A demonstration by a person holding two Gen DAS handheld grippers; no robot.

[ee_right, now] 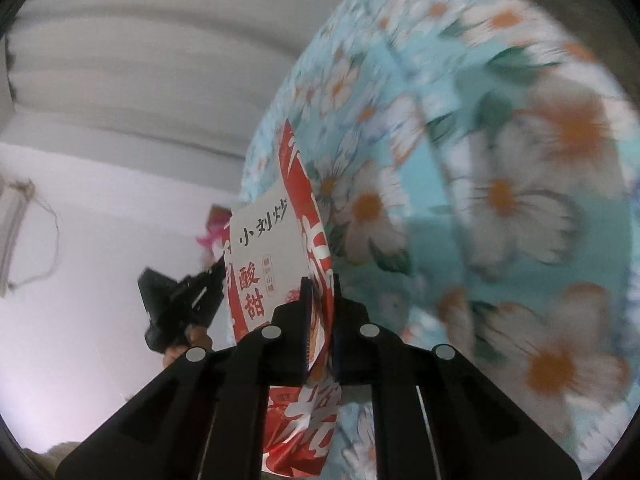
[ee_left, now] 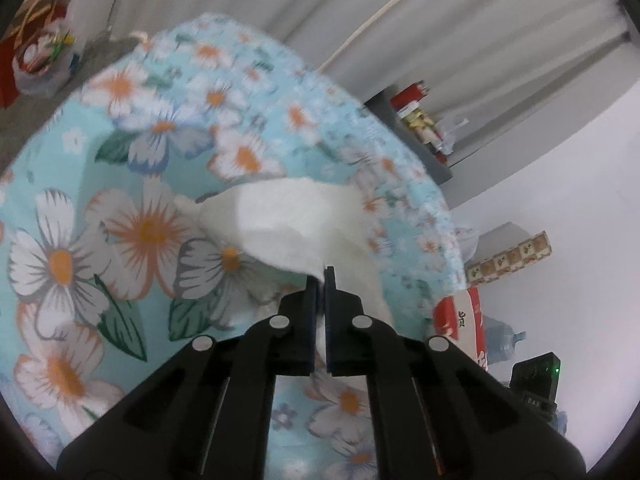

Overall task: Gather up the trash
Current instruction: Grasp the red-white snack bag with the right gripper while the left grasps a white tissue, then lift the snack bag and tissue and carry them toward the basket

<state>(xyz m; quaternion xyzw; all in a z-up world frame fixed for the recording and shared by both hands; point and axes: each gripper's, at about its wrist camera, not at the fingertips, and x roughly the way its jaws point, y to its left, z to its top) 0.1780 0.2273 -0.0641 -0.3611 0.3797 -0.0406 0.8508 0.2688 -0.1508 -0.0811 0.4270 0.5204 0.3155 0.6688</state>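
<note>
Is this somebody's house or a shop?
Probably a home: a table under a flowery cloth, grey curtains along the wall, and a shelf of packets beside a big water jug.

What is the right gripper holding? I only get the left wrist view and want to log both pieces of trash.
Observer: The right gripper is shut on a red and white snack packet with Chinese print.
Operator: Is it fully between the fingers?
Observer: No, only an edge is pinched; the rest sticks out above and below the fingers.
Operator: Can that camera see my left gripper?
Observer: Yes, the left gripper shows as a black shape behind the packet's left edge, its tips hidden by the packet.
Operator: What lies behind the packet?
Observer: The blue floral cloth, blurred in that view.
</note>
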